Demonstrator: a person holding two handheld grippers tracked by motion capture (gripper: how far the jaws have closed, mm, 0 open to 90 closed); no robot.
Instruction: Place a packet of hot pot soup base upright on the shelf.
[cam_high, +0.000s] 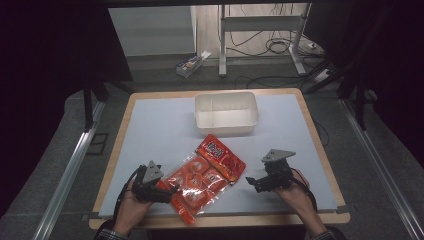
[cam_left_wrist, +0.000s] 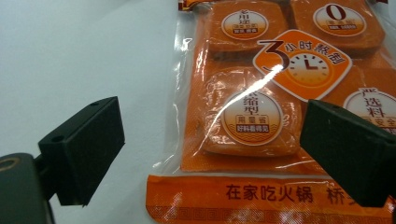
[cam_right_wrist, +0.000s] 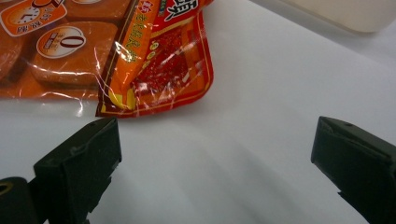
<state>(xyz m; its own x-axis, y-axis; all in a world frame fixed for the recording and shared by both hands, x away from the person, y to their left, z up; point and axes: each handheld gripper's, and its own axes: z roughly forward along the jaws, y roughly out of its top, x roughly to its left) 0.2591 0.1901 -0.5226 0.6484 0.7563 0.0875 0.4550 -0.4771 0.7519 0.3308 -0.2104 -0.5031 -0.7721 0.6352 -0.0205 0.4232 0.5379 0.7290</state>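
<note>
Packet (cam_high: 205, 177) of orange-red soup-base blocks, clear-fronted with printed seals, lies flat near the bench's front edge, its near end between the left tongs (cam_left_wrist: 210, 154), spread wide. Right tongs (cam_right_wrist: 215, 163) gape over bare pale bench (cam_high: 150, 130) just beside it. Beyond: white tub (cam_high: 226, 114), then dim floor with cables.

One orange packet (cam_high: 205, 180) (four blocks inside); one white tub (cam_high: 226, 114); two claws
</note>
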